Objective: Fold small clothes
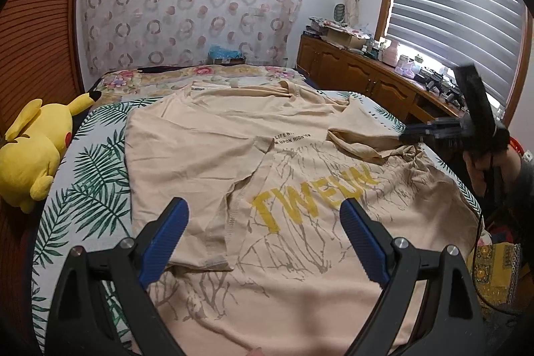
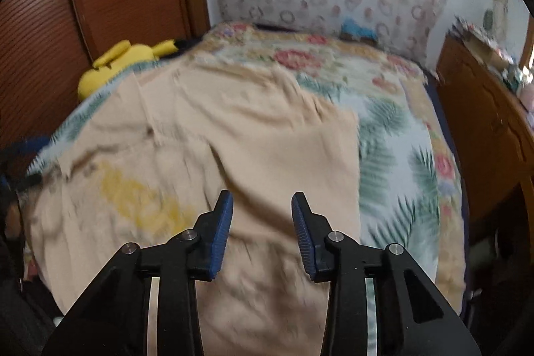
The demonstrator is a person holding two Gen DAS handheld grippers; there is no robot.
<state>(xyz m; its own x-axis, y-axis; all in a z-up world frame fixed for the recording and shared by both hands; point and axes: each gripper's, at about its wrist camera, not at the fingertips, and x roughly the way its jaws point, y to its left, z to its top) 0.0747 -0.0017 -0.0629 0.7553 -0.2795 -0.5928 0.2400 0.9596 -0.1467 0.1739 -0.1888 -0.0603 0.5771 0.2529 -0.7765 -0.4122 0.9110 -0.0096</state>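
A beige T-shirt (image 1: pixel 300 162) with yellow lettering lies spread on the bed, its left side and sleeve folded in over the front. My left gripper (image 1: pixel 263 206) is open and empty, hovering over the shirt's near part. My right gripper (image 2: pixel 262 201) is open and empty above the shirt (image 2: pixel 253 135); this view is blurred. The right gripper also shows in the left wrist view (image 1: pixel 405 135) at the shirt's right sleeve, which lies bunched there.
The bed has a leaf-print sheet (image 1: pixel 90 162) and a floral cover (image 1: pixel 160 79) at the far end. A yellow plush toy (image 1: pixel 36 149) lies at the left edge. A wooden cabinet (image 1: pixel 360 72) with clutter stands on the right under a blinded window.
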